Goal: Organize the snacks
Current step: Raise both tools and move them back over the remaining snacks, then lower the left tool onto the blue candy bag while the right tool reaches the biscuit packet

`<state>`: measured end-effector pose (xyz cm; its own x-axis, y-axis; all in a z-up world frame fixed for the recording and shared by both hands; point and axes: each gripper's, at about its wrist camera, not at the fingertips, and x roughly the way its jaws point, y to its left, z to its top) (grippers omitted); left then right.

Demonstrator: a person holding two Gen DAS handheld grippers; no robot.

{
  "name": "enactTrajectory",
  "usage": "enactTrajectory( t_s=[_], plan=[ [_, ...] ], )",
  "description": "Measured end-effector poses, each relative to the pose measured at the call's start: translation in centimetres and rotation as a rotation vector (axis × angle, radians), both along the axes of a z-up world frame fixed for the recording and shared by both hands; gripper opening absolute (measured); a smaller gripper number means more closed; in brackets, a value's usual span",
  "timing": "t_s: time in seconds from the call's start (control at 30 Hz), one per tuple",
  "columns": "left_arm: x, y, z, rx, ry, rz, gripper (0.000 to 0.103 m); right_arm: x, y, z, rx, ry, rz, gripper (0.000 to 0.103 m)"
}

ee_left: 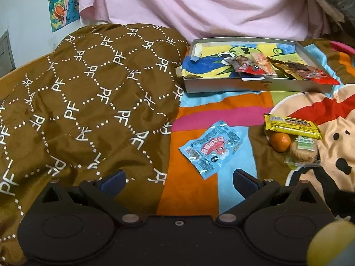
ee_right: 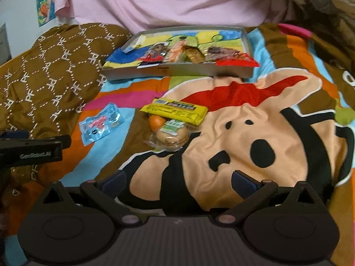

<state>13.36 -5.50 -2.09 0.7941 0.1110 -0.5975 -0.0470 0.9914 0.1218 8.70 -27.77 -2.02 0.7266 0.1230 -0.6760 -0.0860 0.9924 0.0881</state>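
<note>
Snacks (ee_left: 261, 65) in tray (ee_left: 244, 84) (labels unreadable), orange (ee_left: 280, 141) half under yellow packet (ee_left: 292, 126).

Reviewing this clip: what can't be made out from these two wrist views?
- Orange fruit: mostly covered by the yellow wrapper and the wrapped biscuit in both views.
- Print on the blue packet: too small to read.
- Packets in the tray: overlapping, so no sure count; blurred in the right wrist view.
- Left gripper: cut off by the right view's left edge.

The blue packet (ee_left: 212, 148) at twelve o'clock of the left gripper (ee_left: 179, 180) is glossy plastic. The blanket (ee_left: 221, 113) looks soft, matt cloth. The tray (ee_left: 250, 86) at one o'clock looks like matt card.
</note>
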Motion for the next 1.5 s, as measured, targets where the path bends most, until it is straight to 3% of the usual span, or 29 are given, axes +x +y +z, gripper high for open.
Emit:
enactTrajectory(
  t_s=[0.3,0.67,0.87,1.03,1.3,1.5],
  plan=[
    [1.6,-0.6,1.3,0.059,-0.011,0.0,0.102,1.4,0.7,0.2,-0.03,-0.034,0.096,0.103],
    [3.8,-2.2,1.7,0.053,0.021,0.029,0.102,2.5,0.5,0.7,-0.076,-0.193,0.13,0.103],
    [5.0,-0.9,0.3,0.048,0.05,-0.085,0.102,4.3,0.1,-1.0,-0.049,-0.13,0.097,0.103],
    [6.9,0.5,-1.1,0.01,0.096,-0.122,0.102,5.5,-0.1,-2.0,-0.027,-0.087,0.093,0.103],
    [9.8,0.1,-2.7,0.053,0.113,-0.324,0.102,7.8,0.3,-3.5,0.004,0.013,0.121,0.103],
    [10.8,-1.4,-4.3,0.122,0.112,-0.457,0.102,9.1,0.4,-3.6,-0.02,0.0,0.128,0.103]
  ],
)
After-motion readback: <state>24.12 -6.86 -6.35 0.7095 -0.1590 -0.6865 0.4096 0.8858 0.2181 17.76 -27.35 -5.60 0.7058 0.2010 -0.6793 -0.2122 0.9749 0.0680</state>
